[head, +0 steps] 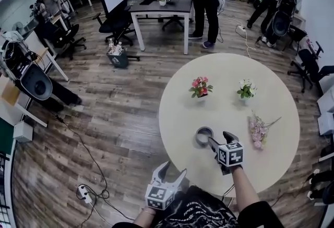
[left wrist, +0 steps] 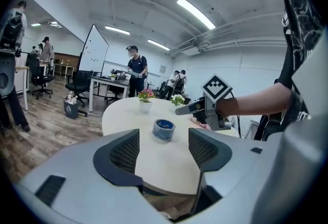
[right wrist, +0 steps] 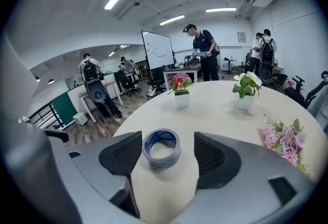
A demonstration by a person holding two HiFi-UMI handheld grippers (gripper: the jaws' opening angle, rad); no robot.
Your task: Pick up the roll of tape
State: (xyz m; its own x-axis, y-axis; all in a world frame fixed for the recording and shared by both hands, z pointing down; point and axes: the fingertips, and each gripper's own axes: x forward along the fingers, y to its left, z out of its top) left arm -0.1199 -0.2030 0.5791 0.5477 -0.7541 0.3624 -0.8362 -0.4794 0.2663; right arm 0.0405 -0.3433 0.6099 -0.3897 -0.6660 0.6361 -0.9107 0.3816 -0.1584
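Note:
The roll of tape (head: 204, 135), grey with a blue core, lies flat near the front edge of the round cream table (head: 224, 112). My right gripper (head: 220, 138) stands open just behind it. In the right gripper view the roll of tape (right wrist: 161, 147) sits in the gap of the right gripper (right wrist: 168, 142), close to its left pad, and neither pad presses on it. My left gripper (head: 175, 168) is open and empty off the table's front edge. In its own view the left gripper (left wrist: 164, 147) points at the roll of tape (left wrist: 164, 129), with the right gripper (left wrist: 185, 110) beyond it.
On the table stand a pot of red flowers (head: 200, 87) and a pot of white flowers (head: 246, 90), with a pink bouquet (head: 258, 130) lying right of the tape. A person stands by a desk (head: 162, 5) at the back. Office chairs and cables lie on the wooden floor.

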